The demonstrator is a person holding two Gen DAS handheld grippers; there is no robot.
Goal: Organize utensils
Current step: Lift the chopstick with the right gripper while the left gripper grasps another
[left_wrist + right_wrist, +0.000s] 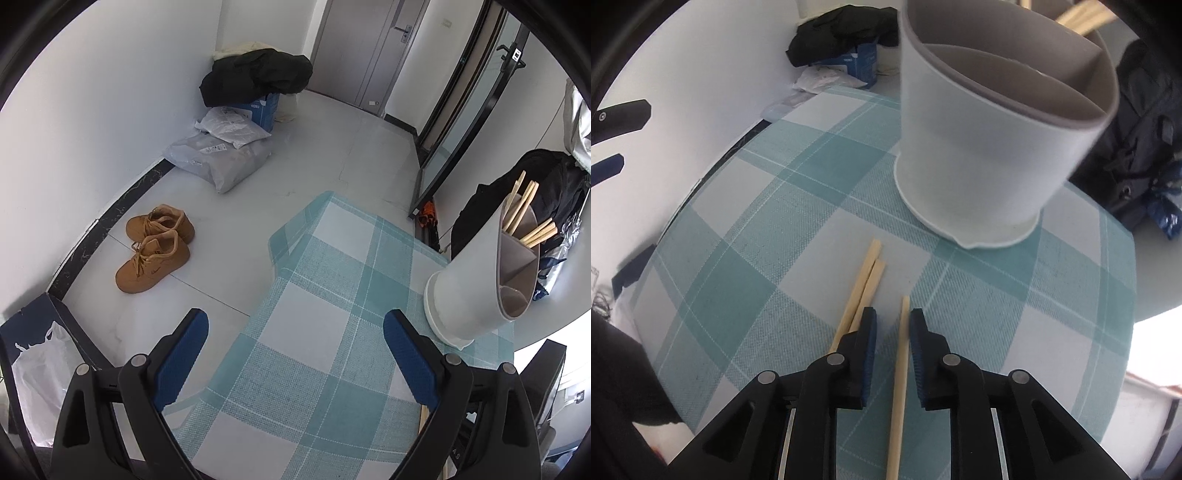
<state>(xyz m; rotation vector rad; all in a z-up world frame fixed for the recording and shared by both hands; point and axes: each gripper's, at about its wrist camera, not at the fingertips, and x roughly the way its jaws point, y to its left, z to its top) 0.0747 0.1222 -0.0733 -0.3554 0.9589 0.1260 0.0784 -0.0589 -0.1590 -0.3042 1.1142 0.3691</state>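
A white utensil holder [982, 147] with a grey divided inside stands on the teal checked tablecloth [775, 229]. It also shows in the left wrist view [476, 280] with several wooden chopsticks [524, 214] in its far compartment. My right gripper [893, 319] is low over the cloth, its jaws a little apart around one chopstick [900, 373] that lies between them; the pads do not touch it. Two more chopsticks [862, 291] lie just left of it. My left gripper [295, 332] is wide open and empty above the table's left part.
On the floor to the left are brown shoes [155, 247], grey parcels [221, 155] and a blue box under dark clothes [258, 77]. A black bag [1137, 140] lies right of the holder. The table edge [273, 266] drops off to the left.
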